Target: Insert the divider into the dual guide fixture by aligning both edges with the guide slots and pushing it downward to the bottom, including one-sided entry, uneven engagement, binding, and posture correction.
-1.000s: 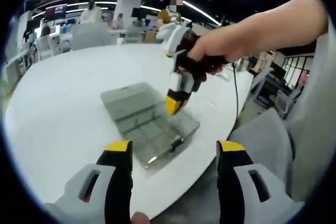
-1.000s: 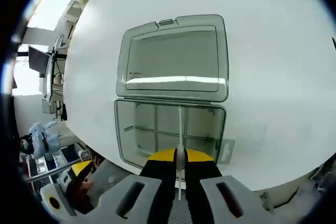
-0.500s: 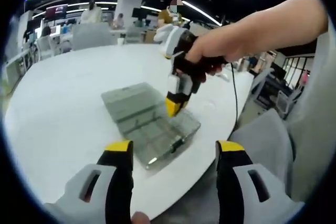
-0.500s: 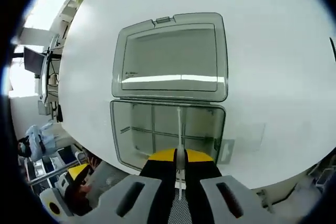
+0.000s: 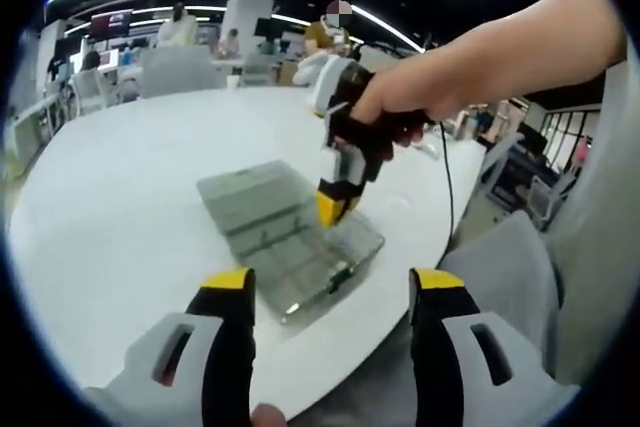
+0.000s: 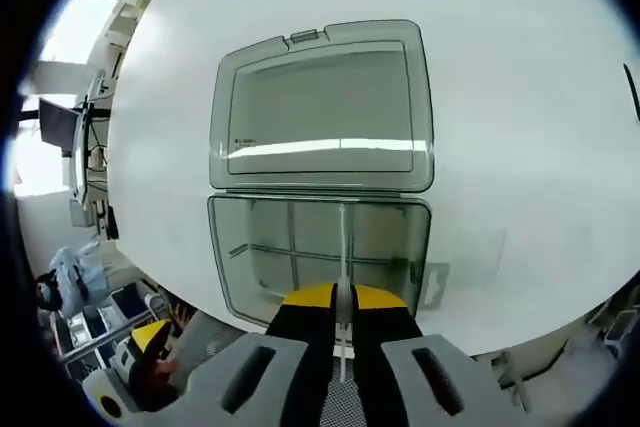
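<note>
Right gripper view: right gripper (image 6: 341,309) clamps divider (image 6: 343,247) at 6 o'clock, above organizer box (image 6: 318,257). Left gripper (image 5: 330,282) wide open, empty. Advise keeping divider vertical, both edges in slots, even downward push.

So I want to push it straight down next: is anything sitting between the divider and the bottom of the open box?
Nothing visible does. The right gripper holds the thin divider upright over the open box; the compartments beneath look bare, and the lid lies flat behind.
</note>
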Action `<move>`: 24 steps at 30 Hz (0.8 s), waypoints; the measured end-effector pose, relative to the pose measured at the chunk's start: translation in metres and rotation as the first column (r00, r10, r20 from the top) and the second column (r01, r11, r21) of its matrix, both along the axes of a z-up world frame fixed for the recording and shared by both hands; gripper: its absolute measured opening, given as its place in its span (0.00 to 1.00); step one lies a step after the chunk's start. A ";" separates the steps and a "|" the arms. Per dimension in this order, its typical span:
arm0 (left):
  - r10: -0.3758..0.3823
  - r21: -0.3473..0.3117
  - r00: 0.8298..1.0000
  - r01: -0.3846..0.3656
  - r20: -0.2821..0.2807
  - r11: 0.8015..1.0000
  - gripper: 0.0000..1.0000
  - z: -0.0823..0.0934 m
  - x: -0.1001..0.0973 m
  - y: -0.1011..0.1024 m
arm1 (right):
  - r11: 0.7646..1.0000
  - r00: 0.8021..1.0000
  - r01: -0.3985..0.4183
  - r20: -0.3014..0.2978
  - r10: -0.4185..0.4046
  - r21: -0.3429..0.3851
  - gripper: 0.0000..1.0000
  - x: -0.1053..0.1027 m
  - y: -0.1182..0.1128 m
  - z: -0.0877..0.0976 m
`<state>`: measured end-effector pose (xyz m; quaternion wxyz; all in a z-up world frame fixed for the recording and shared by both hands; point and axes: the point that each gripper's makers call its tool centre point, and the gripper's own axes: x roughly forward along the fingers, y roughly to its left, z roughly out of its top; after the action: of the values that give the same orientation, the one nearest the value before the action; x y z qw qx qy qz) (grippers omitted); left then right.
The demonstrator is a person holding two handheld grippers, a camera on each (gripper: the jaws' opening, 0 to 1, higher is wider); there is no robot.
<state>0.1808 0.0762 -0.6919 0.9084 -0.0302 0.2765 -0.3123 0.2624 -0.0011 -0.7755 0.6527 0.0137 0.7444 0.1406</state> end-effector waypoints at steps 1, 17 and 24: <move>0.001 -0.001 1.000 -0.001 0.000 1.000 0.60 0.000 0.000 0.000 | 1.000 1.000 0.002 -0.002 -0.002 0.001 0.00 -0.002 0.001 0.001; 0.013 -0.003 1.000 -0.013 -0.003 1.000 0.59 -0.001 -0.001 0.005 | 1.000 1.000 -0.004 0.001 0.004 -0.015 0.00 -0.009 0.000 -0.002; 0.012 -0.007 1.000 -0.012 -0.002 1.000 0.59 0.000 0.000 0.003 | 1.000 1.000 -0.008 -0.007 0.007 -0.016 0.00 -0.006 0.000 -0.001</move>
<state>0.1812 0.0787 -0.6916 0.9098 -0.0354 0.2761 -0.3079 0.2564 -0.0008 -0.7761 0.6498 0.0060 0.7476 0.1370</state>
